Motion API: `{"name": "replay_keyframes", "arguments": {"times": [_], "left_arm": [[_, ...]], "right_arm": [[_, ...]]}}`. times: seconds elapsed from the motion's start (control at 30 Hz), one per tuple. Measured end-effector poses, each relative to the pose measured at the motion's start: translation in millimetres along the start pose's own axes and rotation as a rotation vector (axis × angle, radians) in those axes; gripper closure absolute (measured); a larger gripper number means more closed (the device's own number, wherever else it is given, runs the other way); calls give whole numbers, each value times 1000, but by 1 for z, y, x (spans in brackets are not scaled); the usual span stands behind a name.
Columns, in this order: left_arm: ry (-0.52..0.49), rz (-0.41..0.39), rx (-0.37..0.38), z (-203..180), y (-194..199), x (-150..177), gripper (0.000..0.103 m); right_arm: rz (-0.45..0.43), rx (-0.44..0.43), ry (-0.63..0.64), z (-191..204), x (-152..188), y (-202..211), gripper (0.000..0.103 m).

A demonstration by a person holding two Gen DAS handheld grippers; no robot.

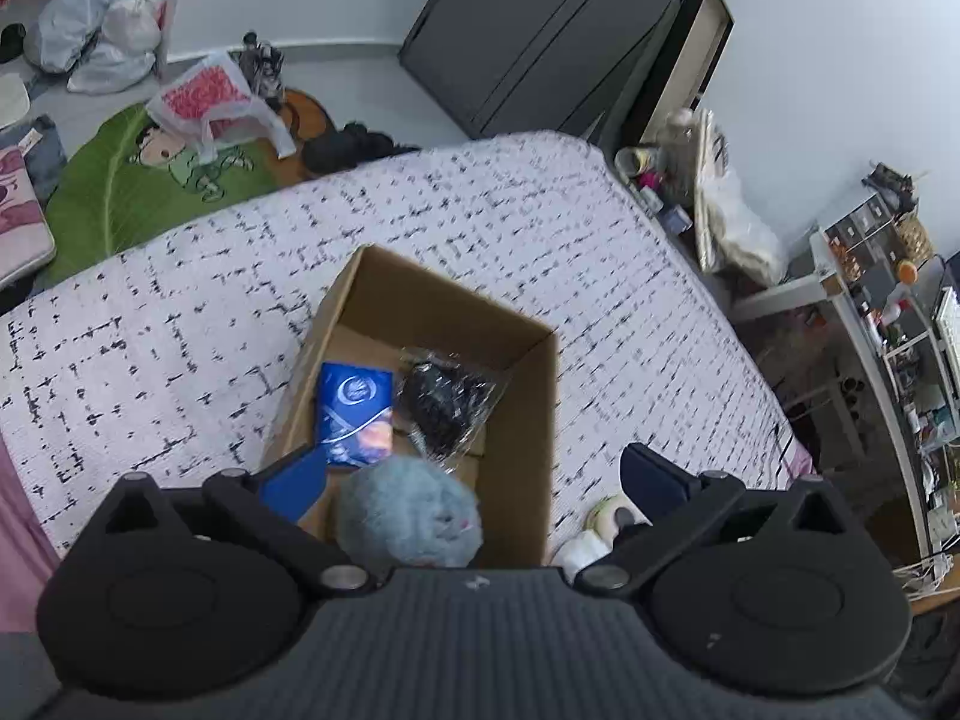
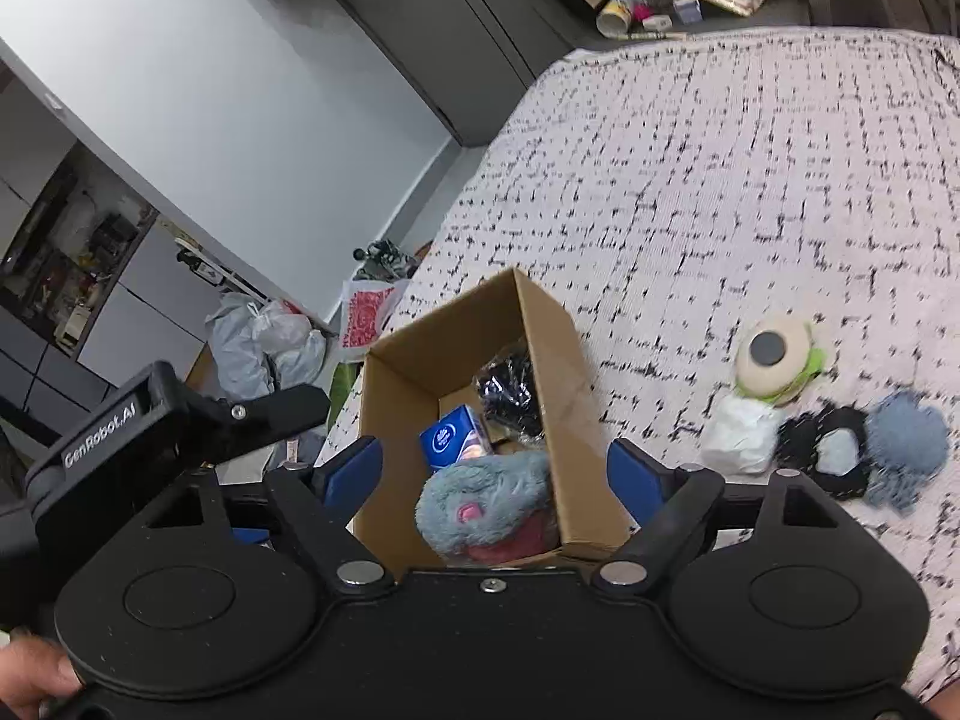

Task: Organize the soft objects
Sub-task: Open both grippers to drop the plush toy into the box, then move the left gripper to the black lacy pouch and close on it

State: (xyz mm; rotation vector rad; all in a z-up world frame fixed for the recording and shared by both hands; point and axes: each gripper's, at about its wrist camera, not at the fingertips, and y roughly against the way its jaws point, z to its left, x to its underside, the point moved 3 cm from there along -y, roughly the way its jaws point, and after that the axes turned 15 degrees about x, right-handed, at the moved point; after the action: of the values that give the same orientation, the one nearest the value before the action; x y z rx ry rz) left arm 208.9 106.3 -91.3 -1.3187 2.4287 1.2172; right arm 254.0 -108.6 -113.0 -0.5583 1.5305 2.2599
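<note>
An open cardboard box (image 1: 540,396) (image 2: 558,372) stands on the bed. Inside lie a fluffy blue plush (image 1: 408,516) (image 2: 480,498) with pink on it, a small blue carton (image 1: 354,414) (image 2: 453,435) and a black item in clear wrap (image 1: 444,402) (image 2: 510,390). My left gripper (image 1: 474,474) hangs over the box's near end, open, with the plush below its jaws and untouched. My right gripper (image 2: 492,468) is also open above the plush. To the box's right on the bed lie a cream round toy (image 2: 771,354) (image 1: 600,516), a white soft piece (image 2: 738,432) and a blue fluffy toy (image 2: 906,438).
The bed has a white cover with black flecks (image 1: 180,330) (image 2: 720,180). On the floor beyond are a green rug (image 1: 120,192), plastic bags (image 1: 204,96) (image 2: 264,336) and a dark wardrobe (image 1: 540,30). A cluttered desk (image 1: 870,312) stands right of the bed.
</note>
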Motion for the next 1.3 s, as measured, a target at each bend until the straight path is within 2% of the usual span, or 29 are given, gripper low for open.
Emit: {"name": "replay_keyframes", "arguments": {"times": [0.17,0.3,0.4,0.53,0.77,1.03,1.3], "left_arm": [[-30,-35,3,-17,0,5,0],[-115,-58,-10,-38,-1,11,0],[-132,-29,-2,-49,-4,17,0],[-167,5,8,-64,-10,25,0],[-261,57,-39,-90,-30,49,0],[-279,115,-69,-109,-53,68,0],[-226,162,-66,-118,-79,91,0]], "right_arm": [[-33,-11,-4,-17,-1,14,14],[-57,-2,0,-34,0,24,12],[-80,10,3,-48,1,31,6],[-84,25,-14,-71,0,36,6],[-87,54,-52,-113,-1,44,5],[-69,80,-100,-152,-4,50,5],[-50,109,-147,-192,-5,49,6]]}}
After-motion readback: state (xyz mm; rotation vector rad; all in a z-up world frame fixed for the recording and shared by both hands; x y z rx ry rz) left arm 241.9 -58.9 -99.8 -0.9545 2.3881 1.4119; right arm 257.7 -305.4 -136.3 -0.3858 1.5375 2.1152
